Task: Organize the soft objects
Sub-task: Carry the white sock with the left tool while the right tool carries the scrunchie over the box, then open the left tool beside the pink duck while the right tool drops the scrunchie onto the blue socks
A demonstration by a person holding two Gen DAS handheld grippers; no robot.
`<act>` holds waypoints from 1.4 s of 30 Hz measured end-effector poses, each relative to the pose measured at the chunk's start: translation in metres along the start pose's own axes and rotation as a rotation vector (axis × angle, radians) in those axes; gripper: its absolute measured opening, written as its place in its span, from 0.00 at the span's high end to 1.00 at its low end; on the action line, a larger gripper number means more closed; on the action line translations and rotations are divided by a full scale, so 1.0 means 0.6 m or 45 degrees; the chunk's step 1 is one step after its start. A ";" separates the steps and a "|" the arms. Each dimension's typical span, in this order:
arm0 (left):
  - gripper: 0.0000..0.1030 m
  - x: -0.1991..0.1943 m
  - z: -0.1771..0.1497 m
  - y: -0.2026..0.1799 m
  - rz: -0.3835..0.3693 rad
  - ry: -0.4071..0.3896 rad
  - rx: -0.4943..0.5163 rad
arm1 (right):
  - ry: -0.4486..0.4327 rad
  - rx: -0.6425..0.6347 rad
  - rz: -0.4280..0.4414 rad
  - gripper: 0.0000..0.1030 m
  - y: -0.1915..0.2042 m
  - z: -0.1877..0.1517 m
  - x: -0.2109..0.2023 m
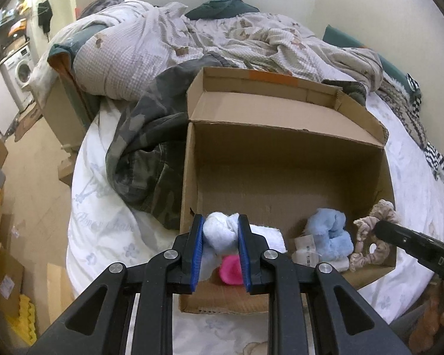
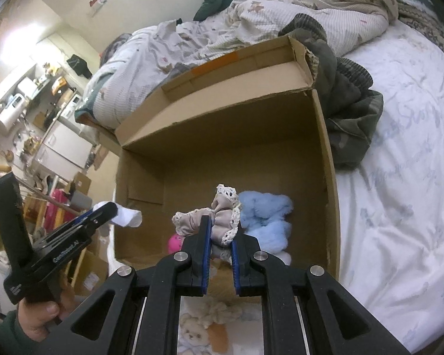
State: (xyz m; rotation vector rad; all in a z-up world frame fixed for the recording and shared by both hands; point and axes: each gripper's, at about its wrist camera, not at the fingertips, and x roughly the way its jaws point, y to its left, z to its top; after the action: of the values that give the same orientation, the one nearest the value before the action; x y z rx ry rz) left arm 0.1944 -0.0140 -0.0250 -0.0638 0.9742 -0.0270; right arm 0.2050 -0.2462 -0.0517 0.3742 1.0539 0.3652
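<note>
An open cardboard box point(image 1: 281, 159) lies on the bed point(image 1: 103, 230); it also shows in the right wrist view point(image 2: 222, 136). My left gripper point(image 1: 221, 225) is shut on a white sock point(image 1: 220, 230) above the box's near left corner; from the right wrist view the sock point(image 2: 127, 217) sticks out of it. My right gripper point(image 2: 220, 230) is shut on a beige lace-edged scrunchie point(image 2: 222, 216) over the box, seen from the left as well point(image 1: 373, 236). A light blue plush toy point(image 1: 328, 236) point(image 2: 266, 219) and a pink soft item point(image 1: 231, 269) point(image 2: 174, 242) lie inside.
A camouflage garment point(image 1: 145, 159) lies against the box's left side. A rumpled duvet point(image 1: 192, 38) and pillows fill the far end of the bed. A teddy-bear print item point(image 2: 204, 319) lies in front of the box. Floor with cardboard boxes point(image 1: 3, 266) is to the left.
</note>
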 end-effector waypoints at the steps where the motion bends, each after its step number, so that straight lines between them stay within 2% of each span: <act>1: 0.81 0.000 0.000 -0.001 -0.006 -0.002 0.002 | 0.008 0.000 -0.002 0.87 -0.001 0.000 0.004; 15: 0.81 0.016 -0.005 -0.020 -0.046 -0.002 0.030 | 0.088 -0.043 -0.012 0.87 0.008 -0.007 0.034; 35: 0.79 0.029 -0.011 -0.020 -0.038 0.041 0.033 | 0.080 -0.015 -0.067 0.87 -0.006 -0.005 0.033; 38: 0.71 0.032 -0.011 -0.020 -0.033 0.062 0.028 | 0.085 -0.020 -0.071 0.86 -0.005 -0.005 0.035; 40: 0.48 0.034 -0.011 -0.020 -0.031 0.074 0.028 | 0.087 -0.024 -0.074 0.86 -0.006 -0.005 0.036; 42: 0.41 0.031 -0.011 -0.020 -0.019 0.065 0.030 | 0.087 -0.024 -0.073 0.86 -0.005 -0.006 0.035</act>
State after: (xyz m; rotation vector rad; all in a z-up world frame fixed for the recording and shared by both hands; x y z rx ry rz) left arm 0.1997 -0.0274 -0.0433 -0.0485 1.0241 -0.0540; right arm 0.2118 -0.2388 -0.0709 0.3155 1.1253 0.3381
